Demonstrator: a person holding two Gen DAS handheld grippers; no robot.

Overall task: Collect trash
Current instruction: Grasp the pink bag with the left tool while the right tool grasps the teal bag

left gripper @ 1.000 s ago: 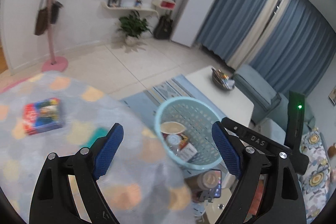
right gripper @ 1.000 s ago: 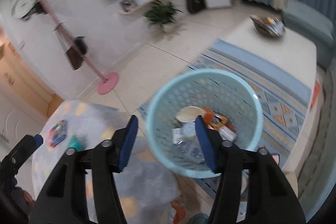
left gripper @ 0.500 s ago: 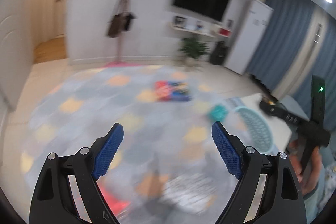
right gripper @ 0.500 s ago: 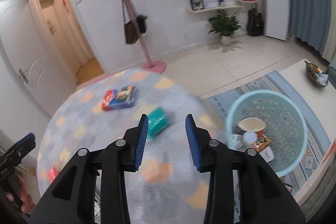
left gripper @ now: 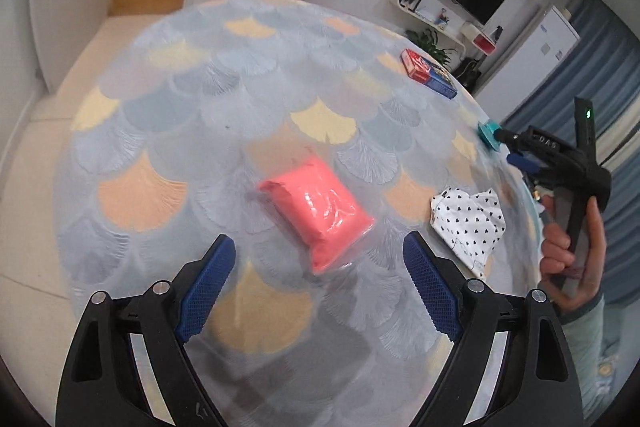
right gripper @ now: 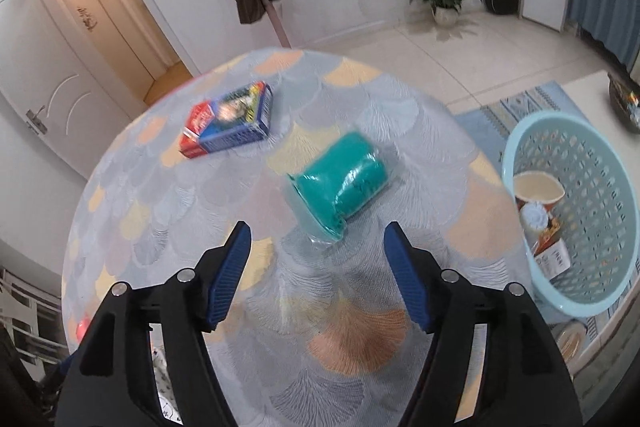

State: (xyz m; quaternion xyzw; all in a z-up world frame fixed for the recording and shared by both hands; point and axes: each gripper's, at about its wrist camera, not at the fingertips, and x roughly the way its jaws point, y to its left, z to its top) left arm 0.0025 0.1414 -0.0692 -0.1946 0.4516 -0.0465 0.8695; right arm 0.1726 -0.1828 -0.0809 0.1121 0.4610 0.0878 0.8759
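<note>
Left wrist view, L to R: the round table (left gripper: pixel 168 131) w/ the scale-pattern cloth is filling most of the frame, its far-left rim curving off over bare floor, nothing lying on that left half. The left gripper (left gripper: pixel 318 281) is hovering low over the near part of the table w/ jaws spread wide, gripping nothing; the pink packet (left gripper: pixel 316 207) is lying flat on the cloth just ahead of the gap, between the finger lines but not touching either pad. Right of it, near the table's right edge, a white polka-dot cloth (left gripper: pixel 470 217) is sitting crumpled. Further back by the far-right rim the red-blue box (left gripper: pixel 428 73) is lying flat. The right gripper (left gripper: pixel 506 149), held in the right hand (left gripper: pixel 568 251), is reaching in over the right edge toward the teal packet (left gripper: pixel 489 137); contact can't be judged here, too small. Right wrist view, L to R: the box (right gripper: pixel 228 121) is sitting far-left w/ open cloth around it; the right gripper (right gripper: pixel 318 269) is showing its jaws released and wide, the teal packet (right gripper: pixel 344 179) lying on its side just ahead of the fingertips, apart from both. Past the table's right edge, lower down, the light-blue basket (right gripper: pixel 600 155) is standing w/ a paper cup (right gripper: pixel 538 187) and wrappers inside.
</note>
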